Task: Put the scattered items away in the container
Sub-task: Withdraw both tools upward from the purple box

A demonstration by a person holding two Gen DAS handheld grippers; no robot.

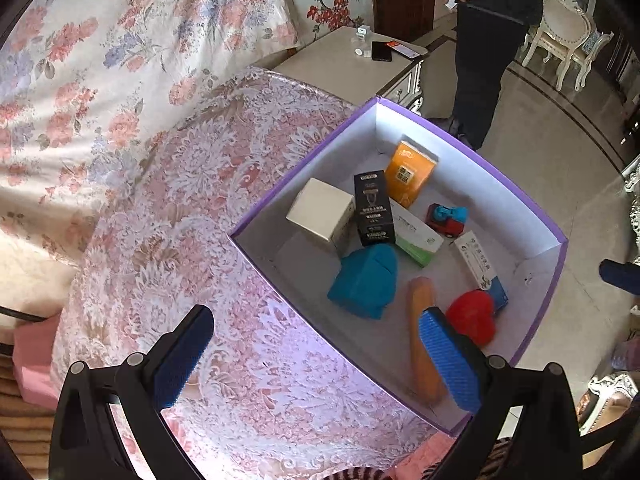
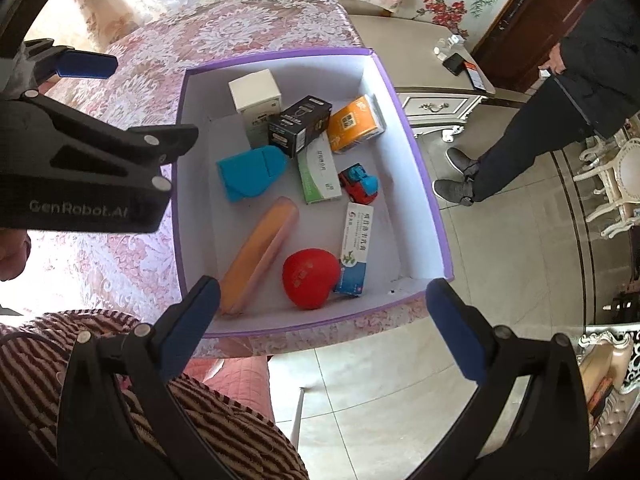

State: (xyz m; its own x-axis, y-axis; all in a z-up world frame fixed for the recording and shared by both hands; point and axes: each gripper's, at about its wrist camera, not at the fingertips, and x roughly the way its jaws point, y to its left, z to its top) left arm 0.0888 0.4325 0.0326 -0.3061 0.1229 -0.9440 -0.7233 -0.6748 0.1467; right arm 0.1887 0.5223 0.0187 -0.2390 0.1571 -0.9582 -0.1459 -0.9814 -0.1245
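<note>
A purple-rimmed box (image 1: 304, 160) (image 2: 424, 176) with a white inside sits on a pink lace-covered bed. It holds several items: a white carton (image 1: 320, 210), a black carton (image 1: 372, 208), an orange carton (image 1: 410, 174), a blue pouch (image 1: 364, 280), a toy car (image 1: 446, 218), a long orange case (image 1: 422, 344) (image 2: 260, 248) and a red heart (image 1: 472, 320) (image 2: 310, 278). My left gripper (image 1: 316, 354) is open and empty above the box's near corner. My right gripper (image 2: 324, 326) is open and empty above the box's near wall.
The bed cover (image 1: 180, 220) spreads left of the box, with a floral quilt (image 1: 100, 60) behind. A cream nightstand (image 1: 344, 64) stands beyond. A person in dark trousers (image 1: 484, 72) stands on the tiled floor. White chairs (image 1: 560, 40) stand at the far right.
</note>
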